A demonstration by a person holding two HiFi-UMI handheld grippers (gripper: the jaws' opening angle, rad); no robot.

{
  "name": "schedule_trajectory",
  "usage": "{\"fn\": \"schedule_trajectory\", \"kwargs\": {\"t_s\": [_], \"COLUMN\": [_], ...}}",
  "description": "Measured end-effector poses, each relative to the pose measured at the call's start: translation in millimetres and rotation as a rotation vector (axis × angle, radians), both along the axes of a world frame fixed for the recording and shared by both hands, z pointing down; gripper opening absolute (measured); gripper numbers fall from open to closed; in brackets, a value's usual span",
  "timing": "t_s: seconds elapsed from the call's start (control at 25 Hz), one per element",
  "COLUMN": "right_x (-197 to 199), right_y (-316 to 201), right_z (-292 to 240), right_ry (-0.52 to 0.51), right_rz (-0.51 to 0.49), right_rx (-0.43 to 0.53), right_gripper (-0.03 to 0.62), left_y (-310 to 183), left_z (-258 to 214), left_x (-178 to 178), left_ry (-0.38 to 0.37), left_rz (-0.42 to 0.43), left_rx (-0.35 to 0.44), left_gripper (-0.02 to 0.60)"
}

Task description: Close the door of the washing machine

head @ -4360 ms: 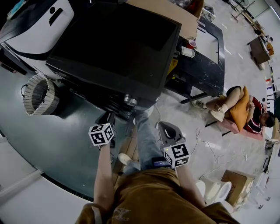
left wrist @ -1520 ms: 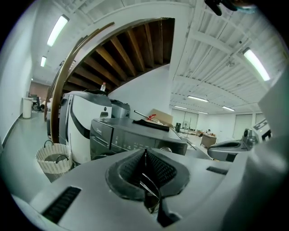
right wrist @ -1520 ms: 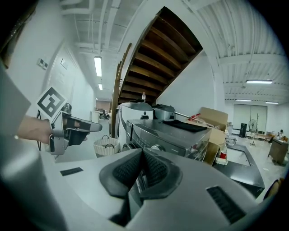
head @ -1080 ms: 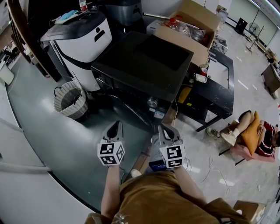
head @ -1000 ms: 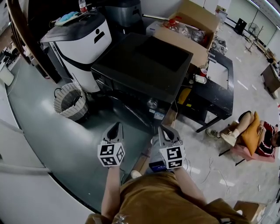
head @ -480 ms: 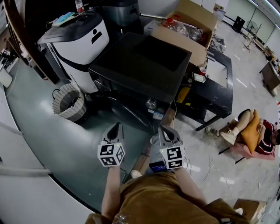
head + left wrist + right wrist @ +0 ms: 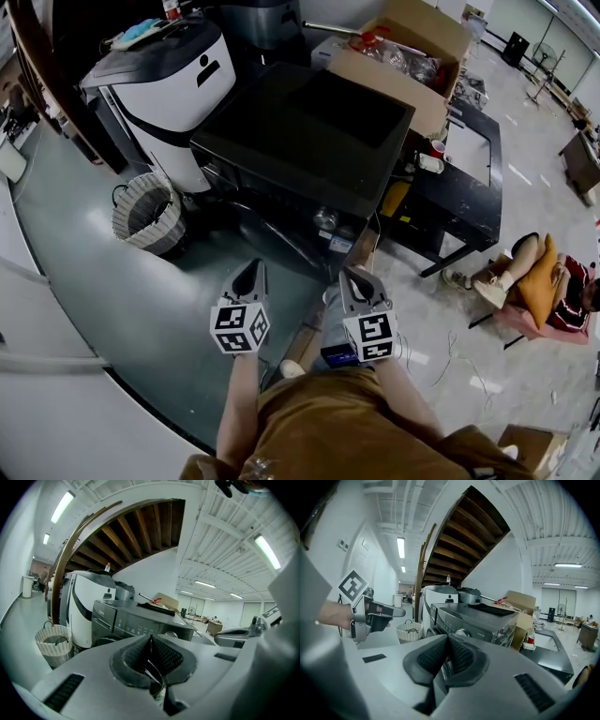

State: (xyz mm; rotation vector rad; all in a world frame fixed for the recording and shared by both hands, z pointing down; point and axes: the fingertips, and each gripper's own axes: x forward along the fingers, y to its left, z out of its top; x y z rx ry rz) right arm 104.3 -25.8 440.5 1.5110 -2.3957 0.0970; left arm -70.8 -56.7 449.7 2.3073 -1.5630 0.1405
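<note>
**Head view.** The left gripper (image 7: 252, 268) and the right gripper (image 7: 354, 277) are held side by side. Both have their jaws closed on nothing. The dark grey, box-shaped front-loading washing machine (image 7: 309, 131) stands ahead of both tips, well apart from them. Its round dark door (image 7: 277, 239) sits low on the front panel, ahead of and below the tips, and closer to the left gripper's line than the right's. The door face stands upright, towards the grippers. It looks flush with the panel, so I judge it closed, though shadow hides the rim.

**Left gripper view.** The pads meet with nothing between them. The machine's front is ahead, slightly left of the jaw line. The gripper's own body mostly covers the door.

**Right gripper view.** The pads are together and empty. The machine is ahead, and the left gripper is off to the left.

**Judgement.** Any further push would run forward and down, and the left gripper is nearer.
</note>
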Motion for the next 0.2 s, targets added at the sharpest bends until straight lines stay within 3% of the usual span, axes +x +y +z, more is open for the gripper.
{"fn": "schedule_trajectory", "kwargs": {"t_s": [0.2], "right_x": [0.4], "right_y": [1.1], "right_z": [2.5], "right_ry": [0.000], "right_rz": [-0.006], "right_rx": [-0.015], "right_gripper": [0.012], "left_y": [0.4], "left_z": [4.4], "left_x": [4.0], "left_ry": [0.010], "left_rz": [0.005], "left_rx": [-0.014], "left_gripper": [0.035]}}
